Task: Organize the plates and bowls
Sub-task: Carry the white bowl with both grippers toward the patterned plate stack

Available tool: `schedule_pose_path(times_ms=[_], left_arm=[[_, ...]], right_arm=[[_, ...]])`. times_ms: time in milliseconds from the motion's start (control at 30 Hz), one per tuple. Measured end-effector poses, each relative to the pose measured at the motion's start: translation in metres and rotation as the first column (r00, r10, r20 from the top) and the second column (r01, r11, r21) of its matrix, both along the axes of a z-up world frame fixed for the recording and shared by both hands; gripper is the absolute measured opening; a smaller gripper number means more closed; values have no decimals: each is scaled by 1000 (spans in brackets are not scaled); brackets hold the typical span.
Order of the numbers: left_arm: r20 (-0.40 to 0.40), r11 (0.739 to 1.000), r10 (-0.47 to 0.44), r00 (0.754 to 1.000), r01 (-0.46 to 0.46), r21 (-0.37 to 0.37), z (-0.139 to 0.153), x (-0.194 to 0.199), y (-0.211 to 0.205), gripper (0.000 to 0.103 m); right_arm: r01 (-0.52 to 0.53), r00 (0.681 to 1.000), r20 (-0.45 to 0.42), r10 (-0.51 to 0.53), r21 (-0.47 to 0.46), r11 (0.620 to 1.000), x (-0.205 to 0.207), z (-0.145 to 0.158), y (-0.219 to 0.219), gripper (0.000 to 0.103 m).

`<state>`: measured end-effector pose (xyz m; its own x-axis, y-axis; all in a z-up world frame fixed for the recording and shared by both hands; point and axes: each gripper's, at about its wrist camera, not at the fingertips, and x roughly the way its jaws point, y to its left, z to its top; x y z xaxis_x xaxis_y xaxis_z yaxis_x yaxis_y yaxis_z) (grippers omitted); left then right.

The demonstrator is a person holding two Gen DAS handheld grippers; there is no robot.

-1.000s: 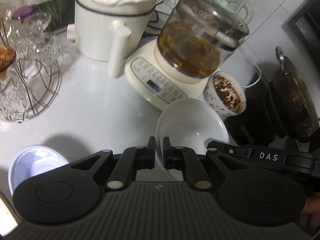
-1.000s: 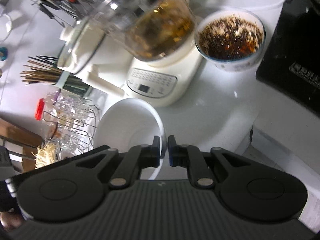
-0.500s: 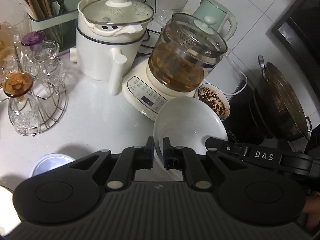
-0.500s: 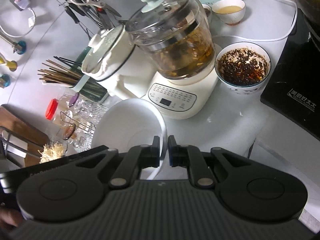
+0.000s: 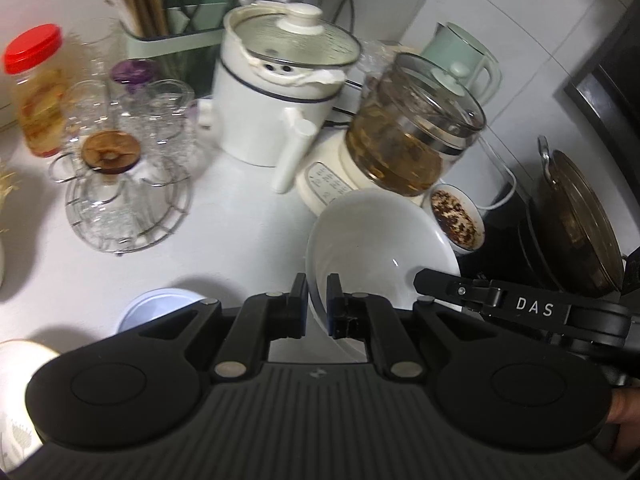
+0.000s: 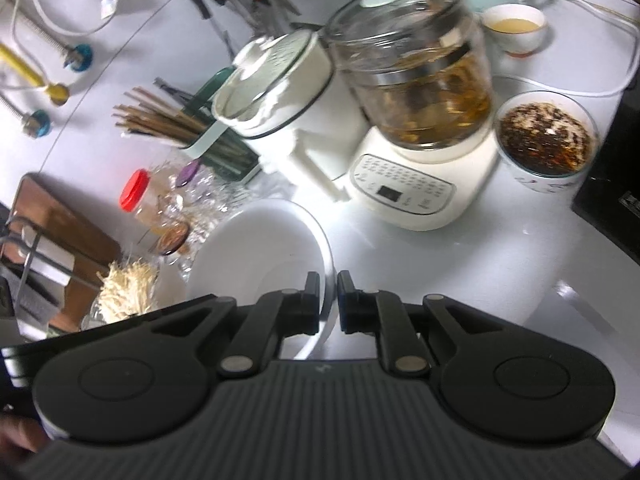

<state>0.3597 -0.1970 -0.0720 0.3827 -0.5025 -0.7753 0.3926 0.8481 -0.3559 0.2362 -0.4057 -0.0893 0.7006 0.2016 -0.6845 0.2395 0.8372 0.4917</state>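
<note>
Pinching opposite rims, the left tool (image 5: 317,305) and the right tool (image 6: 329,303) are both seen pressed together on one white bowl (image 5: 376,240), which is carried clear above the white counter (image 5: 240,236). In the left wrist view the bowl extends forward and to the right from the jaws, with the arm of the right tool reaching its far rim; in the right wrist view the same bowl (image 6: 260,248) lies forward and to the left. The bowl is thus spanned between the two tools, neither being nearer, and any coming move is judged to depend on both hands travelling together so that the rim is not twisted.

Below and to the left, a small pale bowl (image 5: 156,308) rests on the counter, a likely stacking partner, with a patterned plate (image 5: 16,376) at the frame edge. Farther off stand a glass rack (image 5: 124,200), a white cooker (image 5: 276,100) and a glass kettle (image 5: 412,128), close enough to be struck if the bowl is swung wide.
</note>
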Motion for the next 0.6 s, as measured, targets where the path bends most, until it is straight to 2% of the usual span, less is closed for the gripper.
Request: schedule_pose_path(times_ms=[267, 467, 600], left_arm=[[30, 991, 130, 991, -130, -8, 7, -11, 45, 9], [33, 971, 240, 970, -239, -22, 7, -20, 82, 9], [16, 952, 306, 952, -305, -33, 3, -23, 101, 9]], right_arm=[[-119, 992, 33, 119, -2, 993, 15, 5, 33, 13], [-223, 972, 65, 225, -37, 974, 29, 11, 66, 14], [-283, 957, 50, 286, -53, 958, 39, 11, 83, 14]])
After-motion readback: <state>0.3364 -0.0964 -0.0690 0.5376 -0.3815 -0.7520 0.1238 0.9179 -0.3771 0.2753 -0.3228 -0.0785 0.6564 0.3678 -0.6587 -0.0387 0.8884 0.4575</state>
